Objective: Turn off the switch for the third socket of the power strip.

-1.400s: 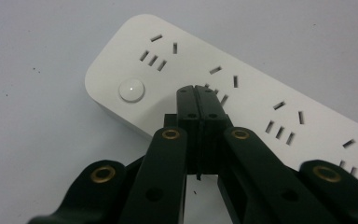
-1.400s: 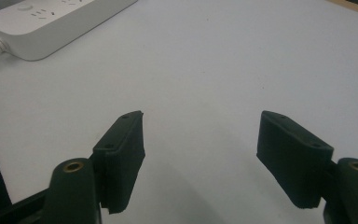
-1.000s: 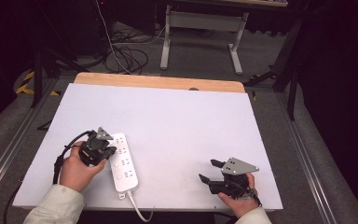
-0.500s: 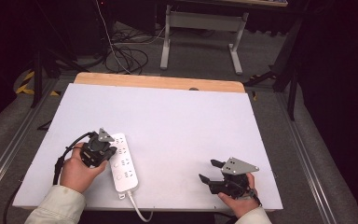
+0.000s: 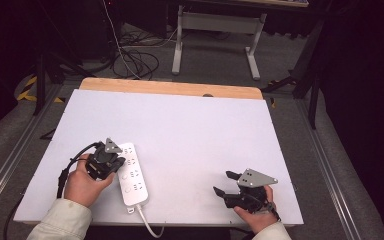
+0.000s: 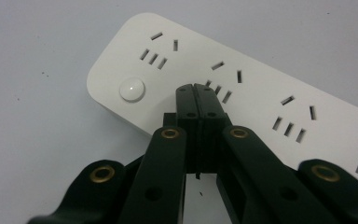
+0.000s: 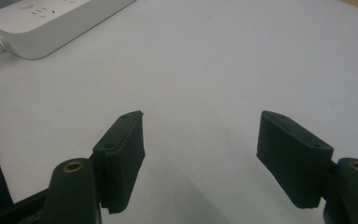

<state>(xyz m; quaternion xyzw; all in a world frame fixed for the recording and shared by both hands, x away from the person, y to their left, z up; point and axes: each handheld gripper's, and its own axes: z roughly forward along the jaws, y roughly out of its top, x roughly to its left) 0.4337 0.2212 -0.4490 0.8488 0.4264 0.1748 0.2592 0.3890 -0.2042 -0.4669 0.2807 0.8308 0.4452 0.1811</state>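
My left gripper: jaws pressed together, tips over the white power strip, near its round button.
My right gripper: jaws spread wide, nothing between, near right on the table.

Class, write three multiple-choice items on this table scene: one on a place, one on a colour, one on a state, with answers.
1. Where does the power strip lie?
A. beside the left gripper
B. beside the right gripper
C. at the table's far edge

2. What colour is the strip's round button?
A. red
B. white
C. black

3. How do the right gripper's jaws stand?
A. shut
B. closed on a cable
C. open

Answers: A, the high view shows the strip next to the left hand; B, it matches the white casing; C, a wide bare gap shows between them.
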